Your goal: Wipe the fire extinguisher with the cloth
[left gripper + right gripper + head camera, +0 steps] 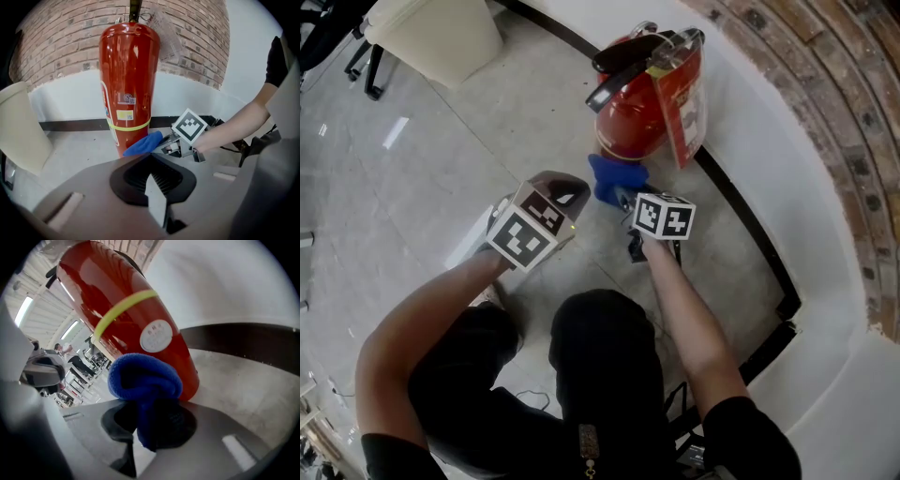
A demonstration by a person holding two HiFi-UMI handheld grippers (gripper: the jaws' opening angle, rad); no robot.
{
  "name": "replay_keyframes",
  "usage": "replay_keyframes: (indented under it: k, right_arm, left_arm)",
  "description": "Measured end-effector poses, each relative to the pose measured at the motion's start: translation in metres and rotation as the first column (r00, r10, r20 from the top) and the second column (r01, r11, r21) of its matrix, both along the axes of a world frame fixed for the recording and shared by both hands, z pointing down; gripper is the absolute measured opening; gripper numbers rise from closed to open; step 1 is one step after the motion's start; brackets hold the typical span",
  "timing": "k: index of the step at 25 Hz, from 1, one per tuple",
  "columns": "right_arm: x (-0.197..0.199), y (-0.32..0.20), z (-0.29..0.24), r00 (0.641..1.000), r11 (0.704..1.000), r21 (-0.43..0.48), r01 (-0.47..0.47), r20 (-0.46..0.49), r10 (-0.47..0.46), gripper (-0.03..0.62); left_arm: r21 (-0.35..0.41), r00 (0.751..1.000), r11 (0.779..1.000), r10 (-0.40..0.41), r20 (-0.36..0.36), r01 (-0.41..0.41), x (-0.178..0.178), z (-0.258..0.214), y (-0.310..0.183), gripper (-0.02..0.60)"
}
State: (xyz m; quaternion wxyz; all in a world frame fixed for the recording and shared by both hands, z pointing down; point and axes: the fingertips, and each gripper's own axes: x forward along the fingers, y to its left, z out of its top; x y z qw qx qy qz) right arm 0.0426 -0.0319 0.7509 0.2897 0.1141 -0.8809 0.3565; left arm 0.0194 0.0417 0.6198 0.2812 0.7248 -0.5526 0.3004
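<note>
Dark-trousered knees (600, 356) fill the foreground. Beyond them the left gripper (565, 190) has its jaws pressed together on nothing, apart from the cylinder. The right gripper (625, 199) pinches the blue cloth (609, 178) (bunched into a wad) against the lower body of the red fire extinguisher (633, 117), which stands upright on the floor (441, 169) by the brick wall (825, 94).

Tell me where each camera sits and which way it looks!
Head view: on the person's head, looking steeply down at the fire extinguisher, left gripper, right gripper; arms, legs show.
Left gripper view: on that gripper, facing the upright extinguisher over shut jaws; right forearm shows.
Right gripper view: on that gripper, close to the extinguisher's base, blue cloth in its jaws; no body.
All three share the extinguisher and cloth.
</note>
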Motion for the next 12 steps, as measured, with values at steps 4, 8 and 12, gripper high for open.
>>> replay_keyframes:
  k: [4, 8, 12]
  right_arm:
    - [-0.006, 0.005, 0.024, 0.999, 0.997, -0.074, -0.034, -0.035, 0.032, 0.071]
    - [-0.008, 0.011, 0.019, 0.999, 0.994, -0.105, -0.037, -0.013, 0.036, 0.071]
    - [-0.014, 0.019, -0.036, 0.992, 0.998, -0.066, 0.018, 0.123, -0.010, 0.071]
  left_arm:
    - [-0.014, 1.000, 1.000, -0.006, -0.014, 0.006, -0.003, 0.012, 0.007, 0.005]
    - [-0.029, 1.000, 0.999, -0.015, -0.024, 0.014, -0.006, 0.018, 0.016, 0.005]
    - [-0.023, 0.999, 0.999, -0.027, -0.018, 0.026, -0.015, 0.013, 0.021, 0.005]
